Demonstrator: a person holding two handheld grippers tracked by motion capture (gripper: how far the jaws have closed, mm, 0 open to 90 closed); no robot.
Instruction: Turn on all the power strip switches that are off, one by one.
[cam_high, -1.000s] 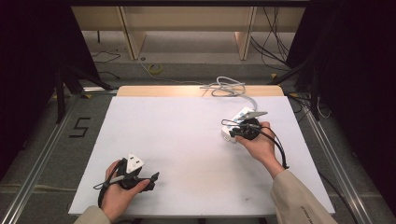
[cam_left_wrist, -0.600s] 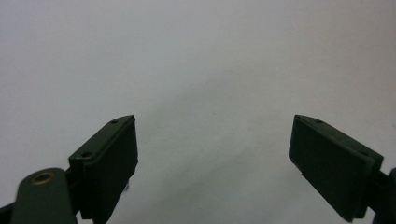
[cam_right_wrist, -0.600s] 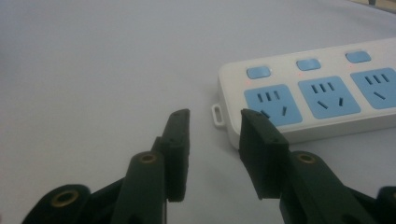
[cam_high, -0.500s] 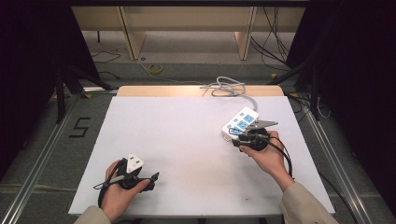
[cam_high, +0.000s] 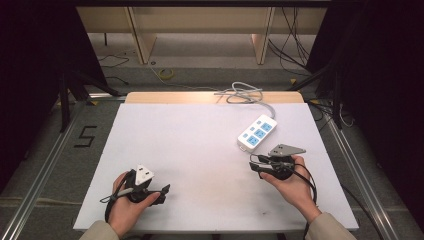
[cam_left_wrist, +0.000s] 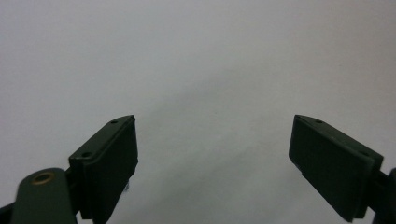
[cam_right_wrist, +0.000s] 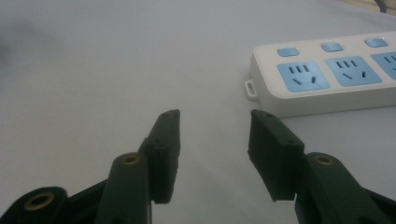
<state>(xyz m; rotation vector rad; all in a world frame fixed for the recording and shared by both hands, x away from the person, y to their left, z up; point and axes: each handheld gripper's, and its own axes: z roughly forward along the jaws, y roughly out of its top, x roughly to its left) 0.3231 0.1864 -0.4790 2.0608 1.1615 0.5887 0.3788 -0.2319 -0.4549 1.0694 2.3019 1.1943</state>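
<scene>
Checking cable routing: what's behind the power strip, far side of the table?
Behind the power strip, its grey cable runs to a loose tangle on the table's bare wooden edge. Beyond is floor with other cables. Its plug end isn't discernible.

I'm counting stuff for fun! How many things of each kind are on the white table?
Power strip: 1
Blue sockets on it: 3
Grippers: 2, the left gripper and the right gripper, both open with nothing between the jaws
Total: 3 things, with the sockets counted as part of the strip
</scene>
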